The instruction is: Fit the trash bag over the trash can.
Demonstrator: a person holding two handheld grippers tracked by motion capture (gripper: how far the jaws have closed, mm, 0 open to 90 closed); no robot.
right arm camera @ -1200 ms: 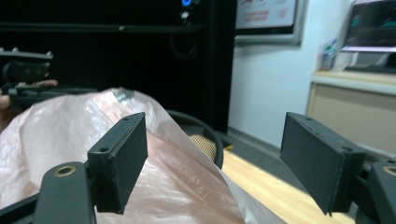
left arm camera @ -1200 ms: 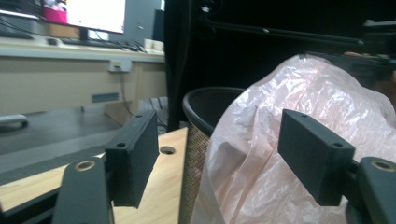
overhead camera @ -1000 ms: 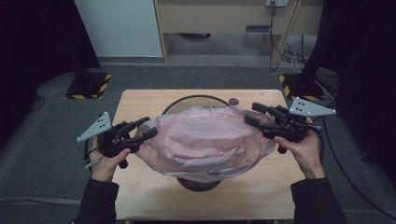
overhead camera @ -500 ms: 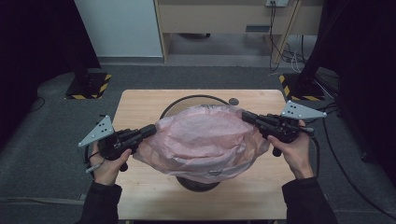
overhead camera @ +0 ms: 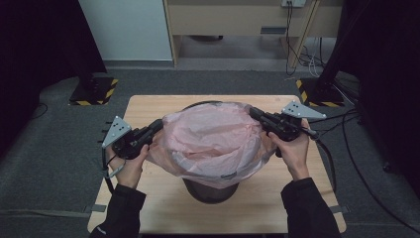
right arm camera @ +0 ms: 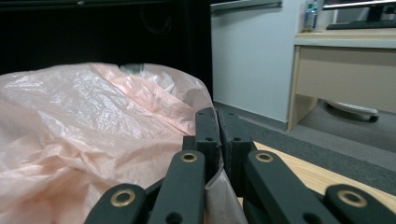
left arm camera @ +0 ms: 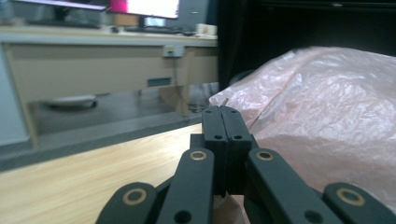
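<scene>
Here, at the bottom of the high view, two dark sleeves come in, and each hand holds a black two-jaw tool. The left gripper [overhead camera: 157, 127] is at the left of the middle of the frame; its jaws are pressed together on the left edge of the thin pink plastic bag [overhead camera: 213, 141]. In the left gripper view the jaws of this gripper [left arm camera: 221, 112] meet with no gap, and the crinkled bag [left arm camera: 327, 116] fills the right side of the frame. The right gripper [overhead camera: 253, 113] is at the right of the middle and pinches the bag's right edge; in the right gripper view this gripper [right arm camera: 215, 114] has a fold of bag [right arm camera: 93, 126] between its closed jaws. The bag is stretched between both tools over the dark round bin [overhead camera: 210, 191], which stands in the middle of the light wooden table [overhead camera: 163, 208]. Farther, in the upper part, the grey floor [overhead camera: 59, 148] and a pale wooden desk [overhead camera: 237, 15] are seen.
</scene>
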